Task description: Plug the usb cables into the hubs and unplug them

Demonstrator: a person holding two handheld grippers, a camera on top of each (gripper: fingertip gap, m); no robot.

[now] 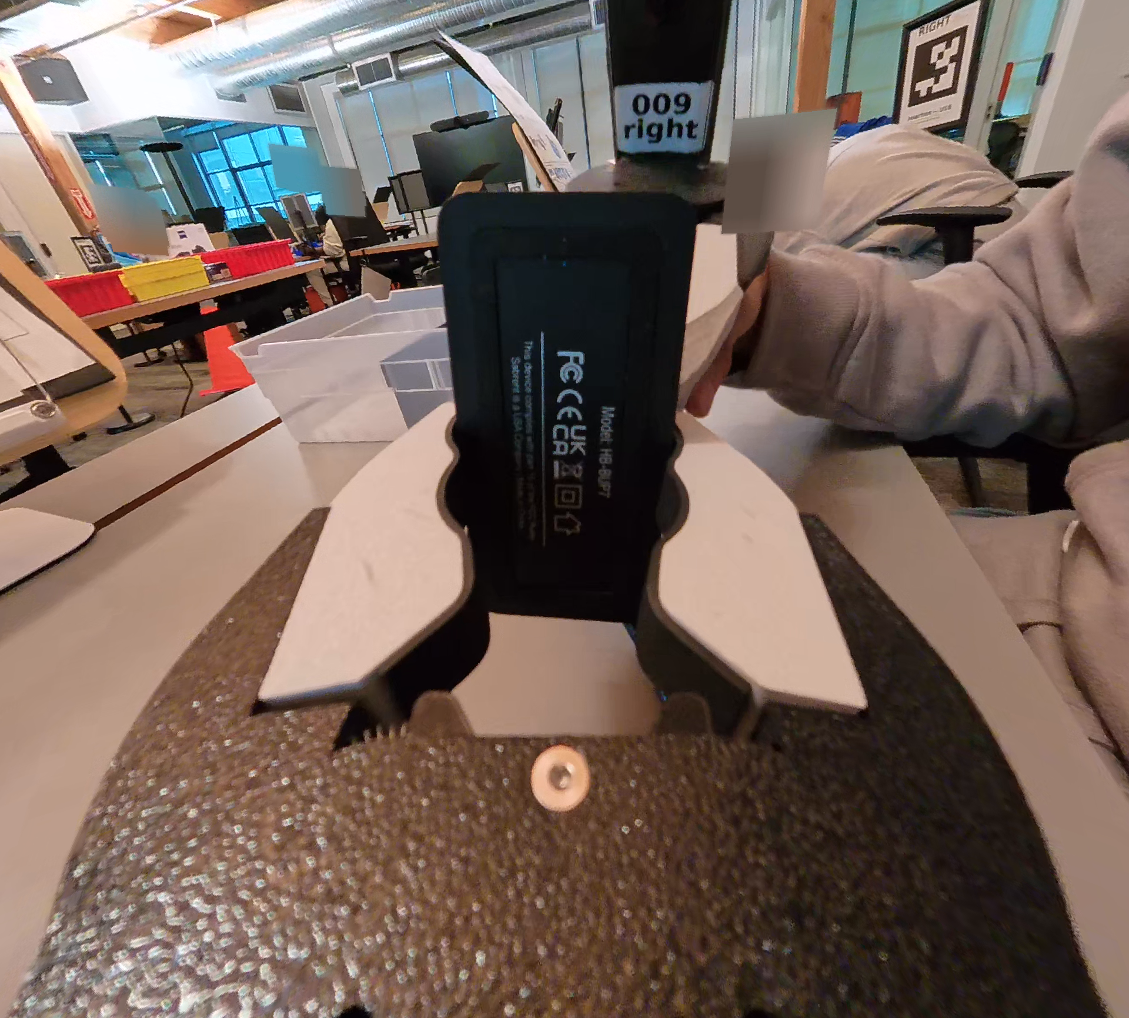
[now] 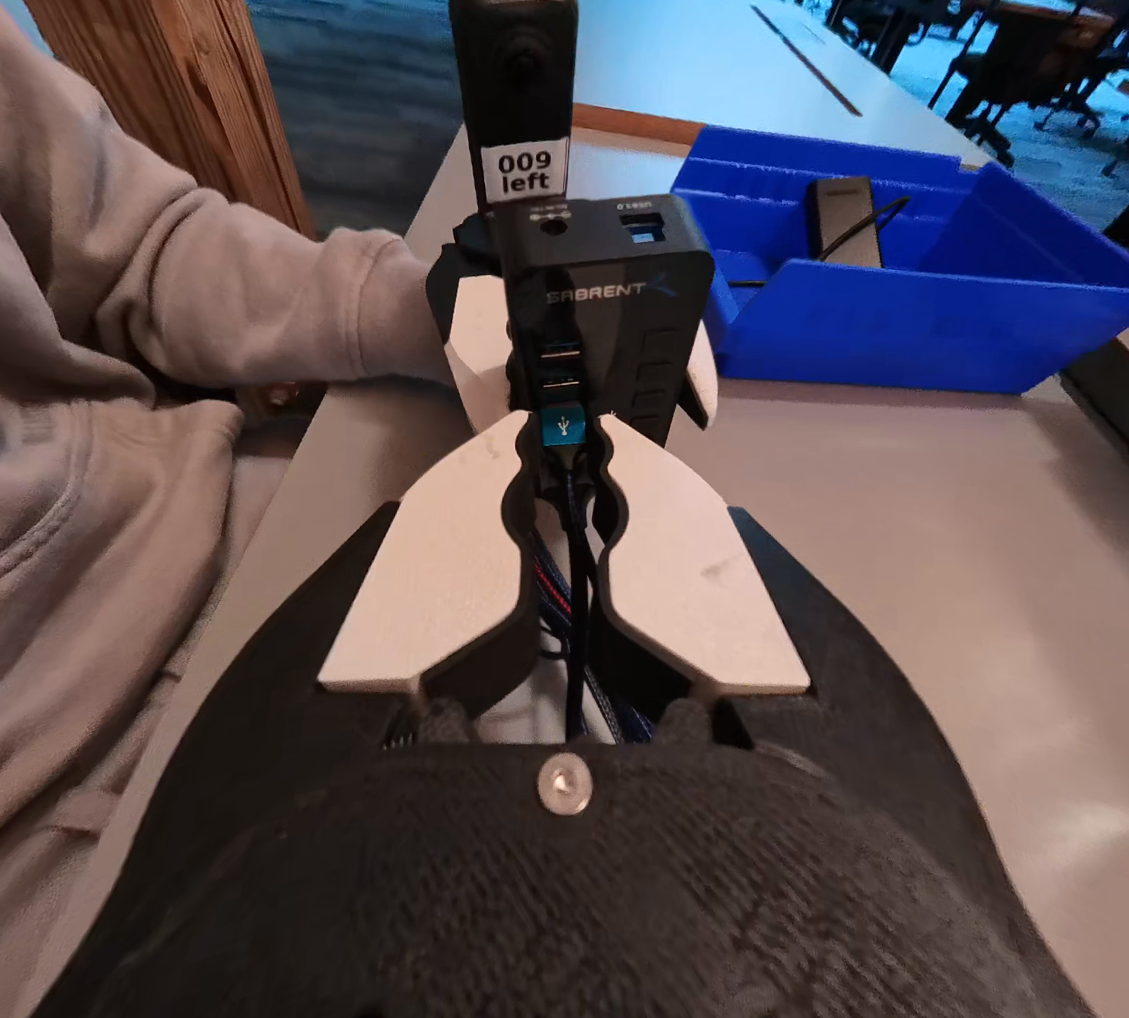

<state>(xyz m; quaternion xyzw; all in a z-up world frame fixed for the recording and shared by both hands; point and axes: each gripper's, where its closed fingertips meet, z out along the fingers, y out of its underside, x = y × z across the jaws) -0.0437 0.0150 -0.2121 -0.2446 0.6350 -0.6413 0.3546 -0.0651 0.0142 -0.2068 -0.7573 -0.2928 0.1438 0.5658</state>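
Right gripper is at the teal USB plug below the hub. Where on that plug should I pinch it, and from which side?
Pinch the teal plug housing across its two narrow sides, coming from the cable end in line with the hub's ports. The right gripper already flanks it that way. The braided cable is too slack to pull by; the left gripper braces the hub.

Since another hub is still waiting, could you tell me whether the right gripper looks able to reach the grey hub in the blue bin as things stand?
Probably not yet: the right gripper is shut on the teal USB plug at the black hub. The blue bin is open-topped, so the grey hub looks reachable afterwards.
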